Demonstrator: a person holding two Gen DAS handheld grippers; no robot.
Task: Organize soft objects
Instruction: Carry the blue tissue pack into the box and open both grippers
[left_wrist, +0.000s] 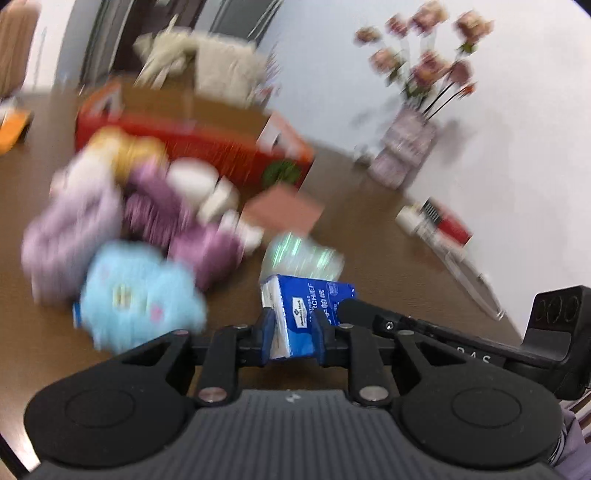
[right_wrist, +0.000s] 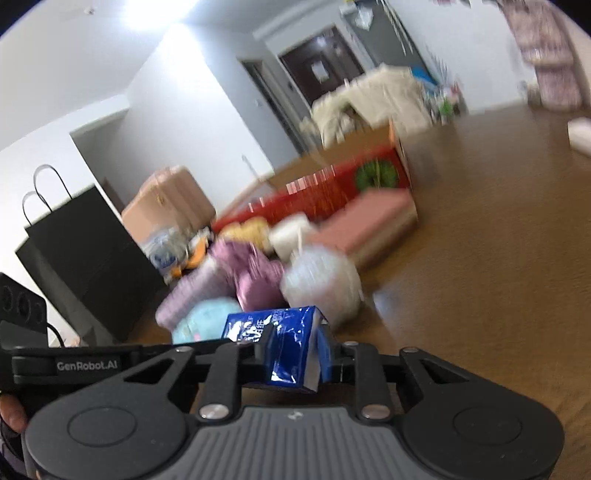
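Gripping one blue tissue pack (left_wrist: 295, 321) from both ends, the two grippers meet on it: the left gripper (left_wrist: 293, 338) has its blue pads clenched on the pack's near end, and the right gripper (right_wrist: 291, 354) is clamped on the other end, crinkling the wrapper between its jaws. In the left view the right gripper's black finger reaches in from the right and touches the pack just ahead of the left jaws.

Beyond the jaws lies a heap of soft things on the brown table (left_wrist: 369, 236). Just left of the left jaws sits one light blue plush (left_wrist: 140, 295). Ahead of it are purple plush items (left_wrist: 166, 218), probably two or three, though blur makes the count unsure, plus one yellow-topped toy (left_wrist: 125, 147) and one white plush (left_wrist: 199, 177). Straight ahead of the jaws is one clear plastic bundle (left_wrist: 303, 254), and beyond that one pink pad (left_wrist: 284, 210). Farther on stands one open red cardboard box (left_wrist: 207, 144). Well off to the right stands one vase of flowers (left_wrist: 406, 144).

In the right view, one black paper bag (right_wrist: 85, 251) stands far left of the jaws.
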